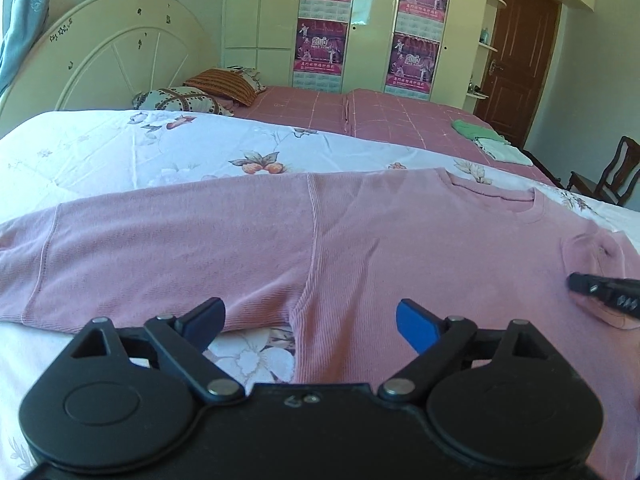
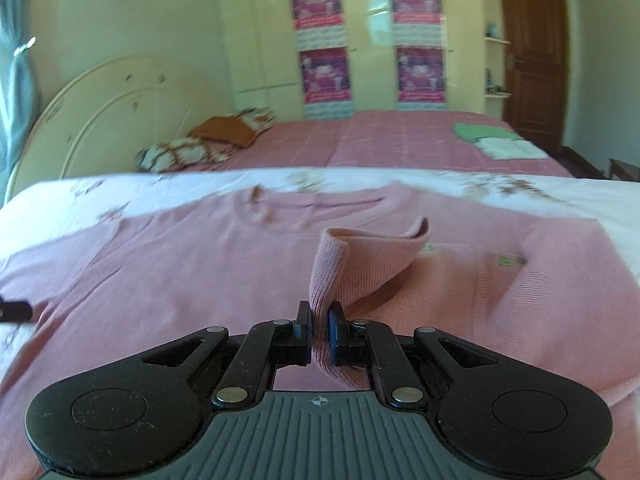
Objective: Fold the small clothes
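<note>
Lying flat across a white floral bedcover, a pink long-sleeved top has its neckline toward the far side of the bed, and one long sleeve stretches straight out to the left in the left wrist view. The left claw hangs just above the near edge of the top, close to the armpit seam, with its blue pads spread wide and no cloth between them. At the right edge of that view the black tip of the right claw shows over the chest of the garment.

In the right wrist view the right claw has its jaws pressed almost together, pinching the cuff end of the other sleeve. That sleeve rises from the pads in a bent loop, lifted off the body of the top and carried over the chest, below the neckline. This view is blurred, so fine detail of the cloth is hard to make out; small green marks show on the fabric to the right of the lifted sleeve.

Beyond the floral cover lies a pink checked bedspread, with patterned pillows by the cream curved headboard. A green folded cloth and a white folded cloth rest touching each other near the bedspread's far right corner. Purple posters hang on the cream wardrobe doors, a brown door stands at the right, and a wooden chair sits beside the bed.
</note>
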A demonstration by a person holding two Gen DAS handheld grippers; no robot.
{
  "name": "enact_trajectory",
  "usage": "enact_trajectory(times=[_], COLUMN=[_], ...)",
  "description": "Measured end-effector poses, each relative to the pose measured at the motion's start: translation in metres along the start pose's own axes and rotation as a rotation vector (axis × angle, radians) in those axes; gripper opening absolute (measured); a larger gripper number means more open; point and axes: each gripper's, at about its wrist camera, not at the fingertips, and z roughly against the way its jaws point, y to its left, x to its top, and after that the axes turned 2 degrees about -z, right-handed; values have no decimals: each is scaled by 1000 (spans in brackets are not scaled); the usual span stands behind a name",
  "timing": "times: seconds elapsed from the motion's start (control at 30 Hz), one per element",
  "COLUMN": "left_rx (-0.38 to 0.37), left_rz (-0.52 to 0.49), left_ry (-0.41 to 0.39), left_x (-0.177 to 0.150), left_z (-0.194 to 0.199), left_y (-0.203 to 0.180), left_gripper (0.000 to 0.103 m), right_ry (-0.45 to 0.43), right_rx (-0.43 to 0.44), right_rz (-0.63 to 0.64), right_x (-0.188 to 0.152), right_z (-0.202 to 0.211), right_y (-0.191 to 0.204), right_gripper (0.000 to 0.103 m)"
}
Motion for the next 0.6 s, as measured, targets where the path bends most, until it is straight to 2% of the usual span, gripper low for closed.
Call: enact_trajectory(times=[0.07, 0.1, 0.13, 0.2, 0.27, 0.3, 0.33, 0.37, 0.43, 0.47, 0.57, 0.6], left_rx=[-6, -13, -31, -88, -167, -219, -272, -325, -400, -421, -482, -491], left_rz=[-4, -5, 1, 23, 32, 30, 28, 27, 24, 19, 35, 30], left_ry=[-1, -3, -4, -6, 5, 20, 35, 50, 77, 91, 156, 153], left_x=[1, 2, 3, 6, 9, 10, 11, 13, 13, 15, 17, 17], left_z=[-3, -4, -6, -10, -17, -23, -30, -37, -54, -62, -92, -97], left_y=[-1, -3, -5, -13, -30, -41, -53, -66, -94, -106, -132, -141], left_gripper=[92, 92, 92, 92, 88, 75, 56, 50, 49, 49, 49, 49], right_ry=[37, 50, 34, -16, -52, -59, -67, -80, -97, -101, -110, -116], right_rx=[30, 42, 61, 96, 66, 54, 44, 29, -19, -39, -73, -84], right_rz=[52, 81, 109, 140, 134, 109, 65, 17, -81, -129, -252, -282], right_x=[-6, -10, -15, -20, -27, -29, -30, -32, -39, -41, -46, -47], right_z=[-16, -21, -23, -17, -6, -1, 7, 16, 36, 44, 65, 72], right_y=[20, 27, 33, 38, 34, 27, 19, 8, -15, -27, -60, -71], right_gripper=[7, 24, 51, 65, 65, 65, 65, 64, 63, 57, 56, 56])
